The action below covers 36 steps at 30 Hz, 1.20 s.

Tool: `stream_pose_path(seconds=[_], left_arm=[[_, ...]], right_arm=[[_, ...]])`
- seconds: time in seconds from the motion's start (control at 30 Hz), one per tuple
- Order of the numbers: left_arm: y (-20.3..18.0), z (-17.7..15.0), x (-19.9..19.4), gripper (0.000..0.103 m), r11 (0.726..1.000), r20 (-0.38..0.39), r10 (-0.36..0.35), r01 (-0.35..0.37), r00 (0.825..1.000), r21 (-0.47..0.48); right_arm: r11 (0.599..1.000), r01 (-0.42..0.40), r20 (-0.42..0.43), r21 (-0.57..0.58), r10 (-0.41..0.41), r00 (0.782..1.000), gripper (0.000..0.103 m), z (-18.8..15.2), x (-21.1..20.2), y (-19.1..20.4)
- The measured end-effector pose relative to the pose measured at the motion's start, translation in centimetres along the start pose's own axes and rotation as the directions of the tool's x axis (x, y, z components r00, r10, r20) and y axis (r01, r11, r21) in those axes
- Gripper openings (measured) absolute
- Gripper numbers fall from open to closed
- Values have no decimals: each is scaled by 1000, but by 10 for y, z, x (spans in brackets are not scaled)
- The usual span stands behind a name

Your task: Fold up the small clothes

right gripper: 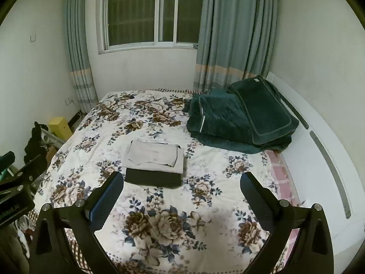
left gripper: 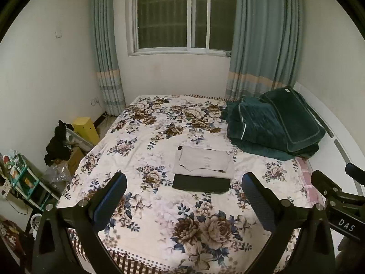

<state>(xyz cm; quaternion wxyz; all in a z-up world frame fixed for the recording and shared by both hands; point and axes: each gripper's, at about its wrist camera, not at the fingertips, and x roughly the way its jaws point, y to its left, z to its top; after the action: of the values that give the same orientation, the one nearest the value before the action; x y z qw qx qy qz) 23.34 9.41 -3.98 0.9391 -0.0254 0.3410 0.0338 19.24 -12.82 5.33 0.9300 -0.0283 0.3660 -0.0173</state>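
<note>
A folded grey garment (left gripper: 204, 162) lies on a folded black garment (left gripper: 200, 184) in the middle of the floral bed sheet (left gripper: 159, 217). The same grey garment (right gripper: 155, 156) and black garment (right gripper: 153, 180) show in the right wrist view. My left gripper (left gripper: 183, 182) is open and empty, held above the near part of the bed, short of the stack. My right gripper (right gripper: 182, 181) is open and empty, to the right of the stack and nearer than it.
A dark green folded quilt (left gripper: 276, 127) sits at the bed's far right by the white headboard (right gripper: 319, 150). Left of the bed on the floor are a yellow box (left gripper: 85, 129), black clothing (left gripper: 57, 146) and a cluttered shelf (left gripper: 20, 178). Window and curtains stand behind.
</note>
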Motion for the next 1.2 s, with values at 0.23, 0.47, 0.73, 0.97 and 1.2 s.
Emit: stream_pose_path(seconds=[0.23, 0.47, 0.73, 0.97, 1.2], left_arm=[[3, 0, -11, 103, 1000, 4, 1, -1, 1000, 4], [3, -2, -16, 103, 1000, 4, -1, 1, 1000, 4], [2, -2, -15, 103, 1000, 5, -2, 2, 1000, 4], [1, -5, -20, 103, 1000, 10, -2, 2, 1000, 4], [-1, -4, -22, 103, 1000, 12, -4, 4, 1000, 5]], right_arm=[[1000, -1, 1, 4, 1, 1000, 103, -1, -3, 1], [1000, -3, 2, 2, 3, 1000, 103, -1, -7, 2], [1000, -6, 1, 4, 6, 1000, 103, -4, -14, 5], [1000, -4, 2, 1, 4, 1000, 103, -5, -18, 7], [1000, -3, 6, 3, 3, 1000, 103, -6, -24, 10]])
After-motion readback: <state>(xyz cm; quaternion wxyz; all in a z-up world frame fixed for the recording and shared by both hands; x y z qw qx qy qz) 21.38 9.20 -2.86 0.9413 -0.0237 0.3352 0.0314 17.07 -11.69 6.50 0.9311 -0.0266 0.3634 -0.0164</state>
